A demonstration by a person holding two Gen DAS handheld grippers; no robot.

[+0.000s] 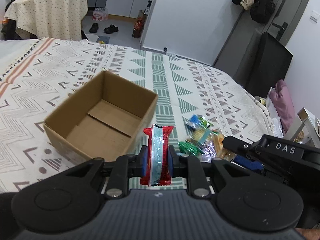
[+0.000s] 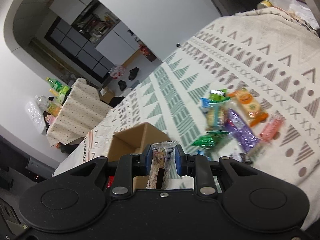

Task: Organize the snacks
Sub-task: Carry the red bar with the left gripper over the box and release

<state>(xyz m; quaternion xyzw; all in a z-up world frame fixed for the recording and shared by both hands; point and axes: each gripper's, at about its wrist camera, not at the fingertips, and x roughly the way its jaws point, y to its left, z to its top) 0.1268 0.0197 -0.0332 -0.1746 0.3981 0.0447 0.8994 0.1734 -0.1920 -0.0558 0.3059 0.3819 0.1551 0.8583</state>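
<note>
Left wrist view: left gripper [image 1: 156,158] clamps a red snack [image 1: 158,156] upright, long axis vertical; the empty box [image 1: 102,118] lies upper left of it. Right gripper [image 2: 161,158] pinches a clear-wrapped bar [image 2: 160,166], box [image 2: 138,140] just beyond.

A patterned bedspread [image 1: 200,84] covers the bed. Beyond it, a pair of dark shoes [image 1: 104,28] sits on the floor near a cloth-draped table [image 1: 50,16] holding what look like bottles [image 2: 56,86].
</note>
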